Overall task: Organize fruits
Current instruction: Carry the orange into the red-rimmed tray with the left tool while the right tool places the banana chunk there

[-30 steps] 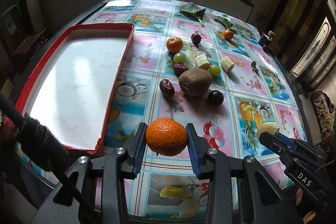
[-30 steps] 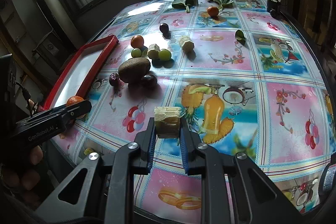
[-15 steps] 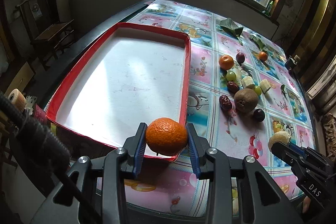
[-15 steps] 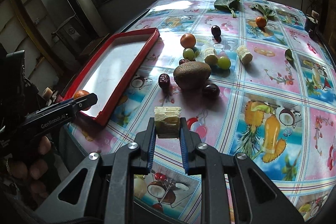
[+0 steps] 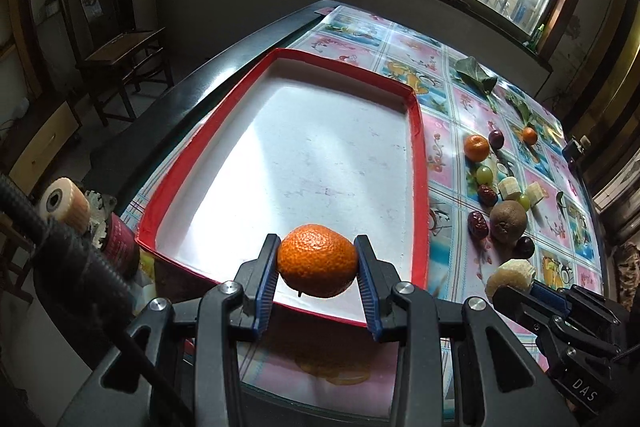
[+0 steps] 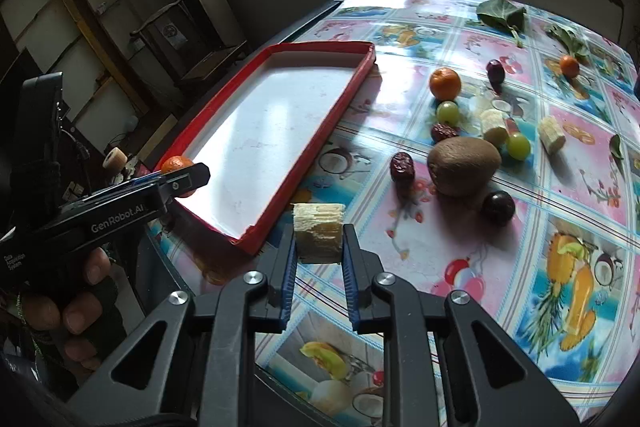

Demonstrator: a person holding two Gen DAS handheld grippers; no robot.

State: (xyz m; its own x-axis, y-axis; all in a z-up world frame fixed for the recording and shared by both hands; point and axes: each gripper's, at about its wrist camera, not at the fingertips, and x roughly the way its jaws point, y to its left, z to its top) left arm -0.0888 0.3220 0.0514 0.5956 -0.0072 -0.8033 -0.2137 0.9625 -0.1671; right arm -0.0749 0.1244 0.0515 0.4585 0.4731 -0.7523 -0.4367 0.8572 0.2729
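My left gripper (image 5: 317, 261) is shut on a mandarin (image 5: 317, 260) and holds it above the near edge of the red-rimmed white tray (image 5: 420, 163). My right gripper (image 6: 319, 239) is shut on a banana piece (image 6: 319, 238), held above the tablecloth just right of the tray's (image 6: 332, 115) near corner. On the cloth lie a kiwi (image 6: 464, 165), another mandarin (image 6: 445, 83), green grapes (image 6: 447, 112), red dates (image 6: 402, 167), dark plums (image 6: 498, 207) and more banana pieces (image 6: 552, 134). The left gripper with its mandarin (image 6: 176, 165) shows in the right wrist view.
Green leaves (image 6: 502, 13) and a small orange fruit (image 6: 569, 65) lie at the table's far end. A wooden chair (image 5: 116, 55) stands left of the table. The table's near edge runs just below both grippers. A roll and clutter (image 5: 66, 203) sit off the table's left corner.
My left gripper has carried the mandarin leftward from over the cloth to over the tray's near edge. My right gripper has moved left toward the tray with the banana piece.
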